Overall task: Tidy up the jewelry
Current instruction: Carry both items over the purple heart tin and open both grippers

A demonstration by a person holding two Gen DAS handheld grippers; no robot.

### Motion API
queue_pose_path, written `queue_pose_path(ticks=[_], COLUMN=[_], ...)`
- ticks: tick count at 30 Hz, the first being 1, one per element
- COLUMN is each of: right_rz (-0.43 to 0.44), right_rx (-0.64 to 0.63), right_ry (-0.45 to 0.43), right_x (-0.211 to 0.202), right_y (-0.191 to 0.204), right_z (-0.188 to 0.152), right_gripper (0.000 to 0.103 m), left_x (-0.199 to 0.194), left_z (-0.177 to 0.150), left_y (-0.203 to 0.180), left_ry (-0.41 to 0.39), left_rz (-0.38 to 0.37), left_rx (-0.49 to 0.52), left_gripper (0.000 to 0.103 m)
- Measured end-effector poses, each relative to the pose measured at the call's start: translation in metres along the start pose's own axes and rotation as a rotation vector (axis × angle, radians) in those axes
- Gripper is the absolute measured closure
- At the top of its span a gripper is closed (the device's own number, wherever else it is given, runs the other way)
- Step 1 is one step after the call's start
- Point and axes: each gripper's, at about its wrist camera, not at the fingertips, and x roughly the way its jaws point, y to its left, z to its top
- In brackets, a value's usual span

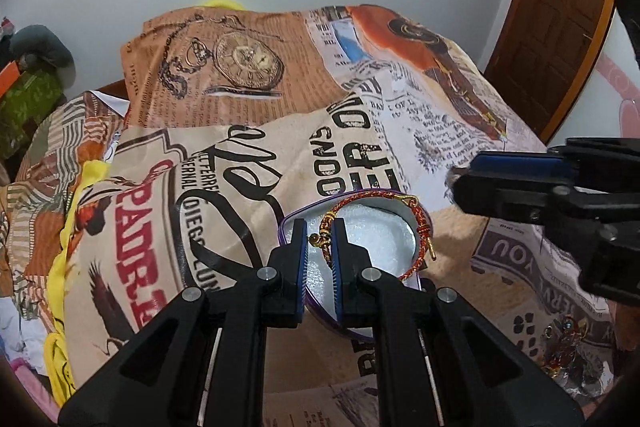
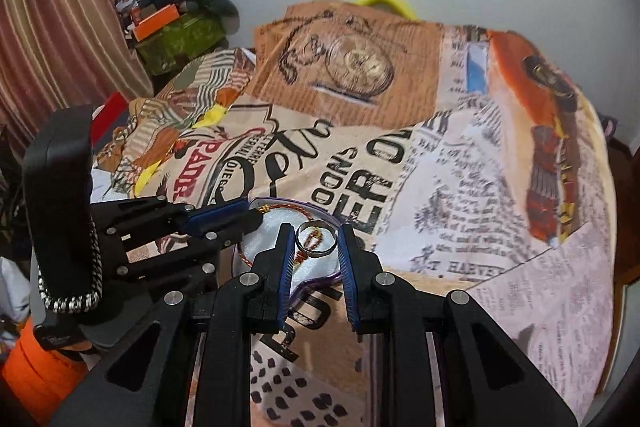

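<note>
The left gripper [image 1: 320, 227] pinches the red-and-gold braided cord bracelet [image 1: 416, 223] over the purple-rimmed, white-lined jewelry box [image 1: 400, 239]. The right gripper [image 2: 314, 231] holds a plain silver metal ring [image 2: 315, 239] just above the same box — its grip looks light, so the ring could slip and roll onto the newspaper-print cloth [image 2: 460, 195].

Printed newspaper-collage cloth [image 1: 280, 155], wooden door [image 1: 560, 27], striped curtain [image 2: 60, 27]

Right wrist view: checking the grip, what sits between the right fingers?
A silver ring sits between the right gripper fingers, above the white-lined jewelry box holding the red bracelet.
</note>
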Motion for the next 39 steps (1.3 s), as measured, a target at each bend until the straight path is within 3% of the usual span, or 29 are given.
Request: queue_pose_path(ticks=[13,29,33,39], right_rz=[0.118,0.08,0.077,0.069], right_rx=[0.067,0.022,0.022,0.014], right_ry=[0.15,0.186,0.205,0.221], right_x=[0.044,0.062,0.064,0.062], right_y=[-0.013,-0.001,0.002,0.004], right_z=[0.009,0.002,0.001,0.0], right_gripper=[0.083,0.083,0.083,0.082], left_x=[0.012,-0.019,-0.025,-0.035], left_z=[0.002,-0.017,-0.022,-0.026], left_y=[0.003,0.019,0.023,0.029], left_ry=[0.021,-0.005,-0.006,-0.012], left_rz=[0.008,0.026,0.033,0.045], left_rx=[0.013,-0.018,-0.04,-0.075], left_gripper=[0.094,0.092,0.081,0.079])
